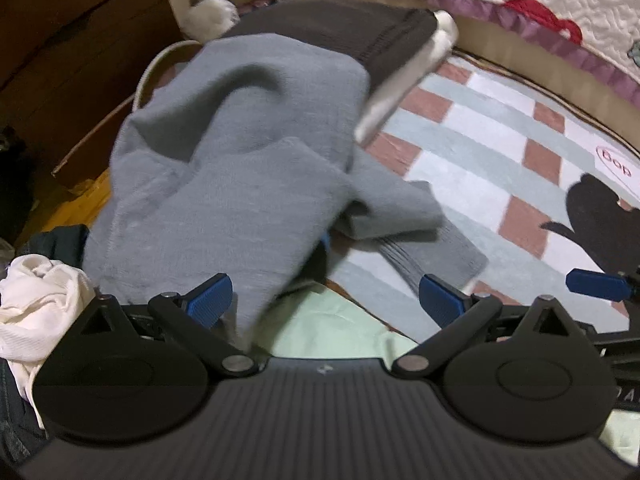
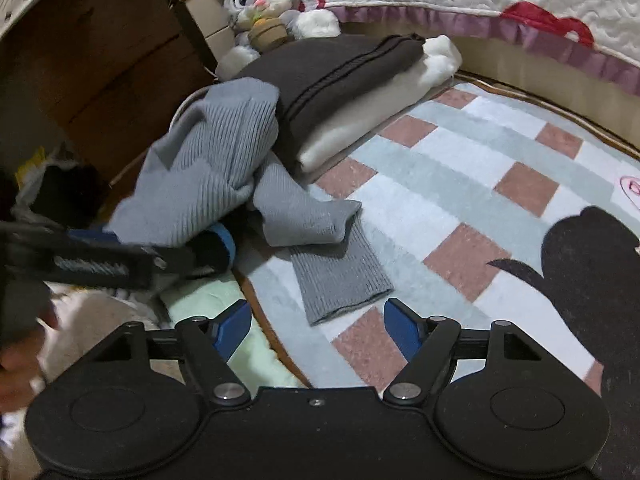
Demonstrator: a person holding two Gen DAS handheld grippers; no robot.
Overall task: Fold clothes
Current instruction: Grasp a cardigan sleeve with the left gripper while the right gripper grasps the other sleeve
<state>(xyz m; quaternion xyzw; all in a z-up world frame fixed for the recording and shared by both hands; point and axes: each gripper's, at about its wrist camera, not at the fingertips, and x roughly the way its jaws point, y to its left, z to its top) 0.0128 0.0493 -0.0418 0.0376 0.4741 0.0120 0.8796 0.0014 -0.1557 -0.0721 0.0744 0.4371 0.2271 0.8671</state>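
Note:
A grey ribbed sweater (image 1: 224, 168) lies crumpled at the rug's left edge. One sleeve (image 2: 336, 276) stretches flat toward me. In the left wrist view my left gripper (image 1: 325, 300) stands open, and a hanging fold of the sweater drops between its fingers beside the left pad (image 1: 210, 300); neither pad presses on it. From the right wrist view the same gripper (image 2: 208, 250) reaches in under the sweater's lower edge. My right gripper (image 2: 318, 324) is open just short of the sleeve's cuff, with nothing between its pads (image 2: 400, 328).
A folded dark brown garment on a white one (image 2: 340, 76) forms a stack behind the sweater. The checked rug (image 2: 480, 184) spreads to the right. A light green cloth (image 2: 208, 300), a white crumpled cloth (image 1: 36, 312), a plush rabbit (image 2: 264, 4) and a wooden cabinet (image 2: 100, 52) crowd the left.

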